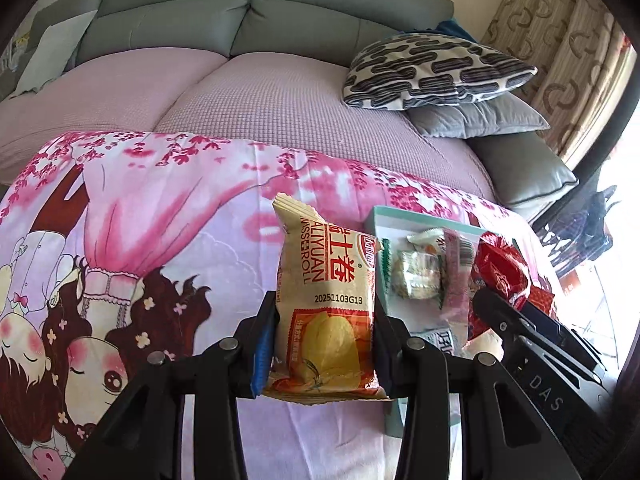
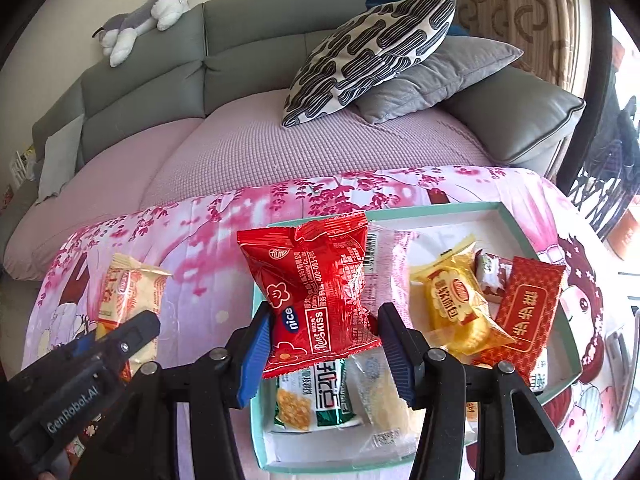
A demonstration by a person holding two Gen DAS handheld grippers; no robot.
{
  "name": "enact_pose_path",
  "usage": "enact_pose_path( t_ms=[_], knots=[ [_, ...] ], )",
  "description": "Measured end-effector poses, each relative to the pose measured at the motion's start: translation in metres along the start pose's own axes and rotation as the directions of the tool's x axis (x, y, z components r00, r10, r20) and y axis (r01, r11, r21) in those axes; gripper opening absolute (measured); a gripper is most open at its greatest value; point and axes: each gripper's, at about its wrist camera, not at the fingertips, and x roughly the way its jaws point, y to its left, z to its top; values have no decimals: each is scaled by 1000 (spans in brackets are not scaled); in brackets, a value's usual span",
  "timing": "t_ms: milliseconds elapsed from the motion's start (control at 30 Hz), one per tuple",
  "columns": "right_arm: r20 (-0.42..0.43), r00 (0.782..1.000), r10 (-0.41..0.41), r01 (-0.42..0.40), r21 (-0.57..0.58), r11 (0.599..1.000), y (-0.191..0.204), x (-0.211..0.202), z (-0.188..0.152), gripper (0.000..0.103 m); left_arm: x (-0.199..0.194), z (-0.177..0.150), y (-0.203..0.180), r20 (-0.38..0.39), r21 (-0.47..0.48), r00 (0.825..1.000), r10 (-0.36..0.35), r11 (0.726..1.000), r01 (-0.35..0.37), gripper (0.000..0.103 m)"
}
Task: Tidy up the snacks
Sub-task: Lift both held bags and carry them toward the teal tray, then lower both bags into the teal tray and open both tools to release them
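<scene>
Two hand-held grippers each clench a snack above the cartoon-print worktop (image 1: 168, 208): the left hand-held gripper (image 1: 325, 344) grasps a cream Swiss-roll packet (image 1: 326, 300) printed "SWISS ROLL" and "20251103G13", left of the teal tray (image 2: 536, 236). Only the right wrist view shows the plush dog (image 2: 144, 20) on the sofa and the right hand-held gripper (image 2: 320, 344) gripping a red packet (image 2: 316, 292) marked "nice" and "KISS" over the tray.

Right claw (image 2: 322, 344) grips red snack packet (image 2: 316, 284) above tray (image 2: 532, 236).
</scene>
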Motion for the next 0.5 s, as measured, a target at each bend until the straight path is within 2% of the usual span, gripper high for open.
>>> enact_pose_path(
  t_ms=[233, 500],
  knots=[
    [17, 999, -32, 30, 58, 998, -37, -17, -9, 56, -2, -7, -34, 12, 63, 1000, -29, 998, 28, 43],
    [9, 992, -129, 125, 189, 974, -97, -19, -10, 56, 8, -10, -62, -4, 117, 999, -51, 992, 51, 43]
  ],
)
